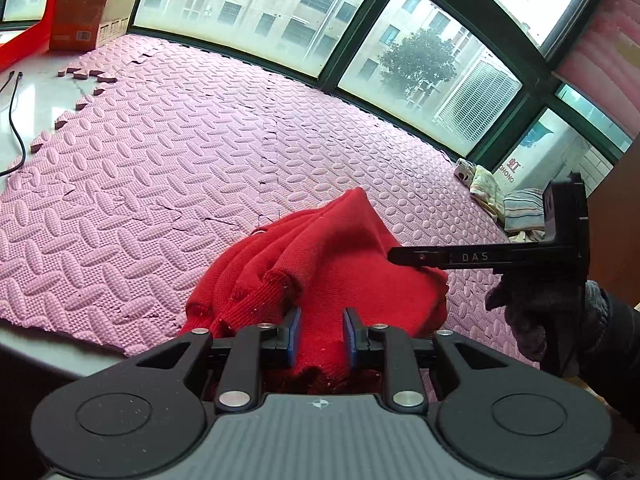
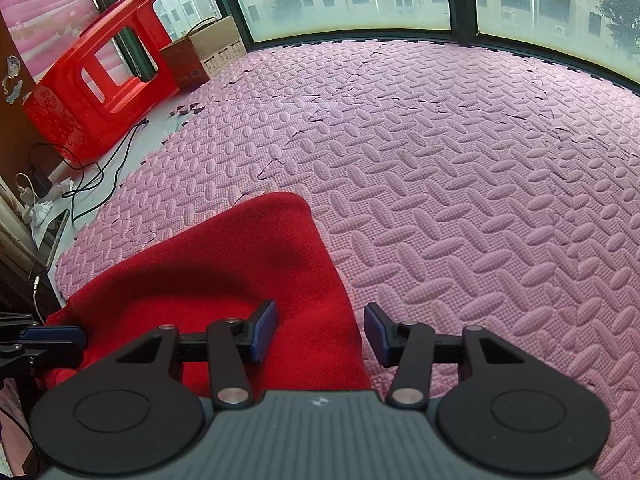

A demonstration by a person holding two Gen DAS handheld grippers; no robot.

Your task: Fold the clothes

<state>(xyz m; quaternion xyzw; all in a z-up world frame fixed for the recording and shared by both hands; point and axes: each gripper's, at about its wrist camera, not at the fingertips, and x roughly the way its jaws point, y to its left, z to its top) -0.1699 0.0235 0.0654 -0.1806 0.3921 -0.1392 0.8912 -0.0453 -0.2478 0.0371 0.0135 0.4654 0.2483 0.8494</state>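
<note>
Looking along your left gripper (image 1: 321,334), you see its jaws parted with nothing pinched, hovering over the bunched red sweater (image 1: 320,264) on the pink foam mat (image 1: 160,152); this looks like regrasping between folds, so pick a hem next. In the right view, your right gripper (image 2: 320,334) stands open over the sweater's edge, and the cardboard box (image 2: 204,54) by the window shows no contents.

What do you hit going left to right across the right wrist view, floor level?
Red plastic stool → cardboard box → red garment → bare pink foam mat.
</note>
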